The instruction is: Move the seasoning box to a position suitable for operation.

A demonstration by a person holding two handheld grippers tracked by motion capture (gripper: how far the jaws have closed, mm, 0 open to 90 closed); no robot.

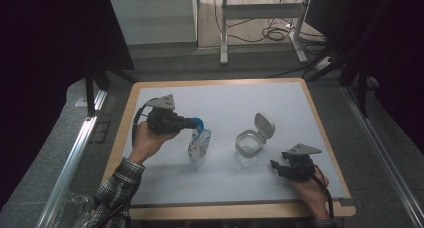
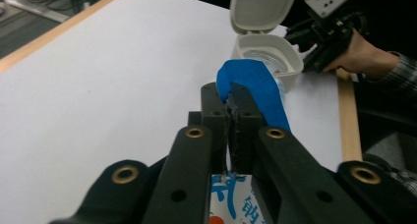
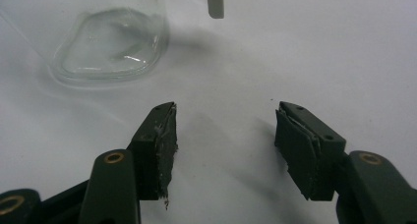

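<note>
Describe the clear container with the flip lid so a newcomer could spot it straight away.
Start at the grey mat covering the wooden table. Right of its centre, ahead of the right tongs, stands the clear container with a pale rim. Unlike the printed pouch with a blue top held by the left tongs, it is see-through and its hinged lid stands open.

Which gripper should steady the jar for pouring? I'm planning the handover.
Right: the right gripper is open and empty beside the jar, while the left gripper is shut on the pouch.
</note>
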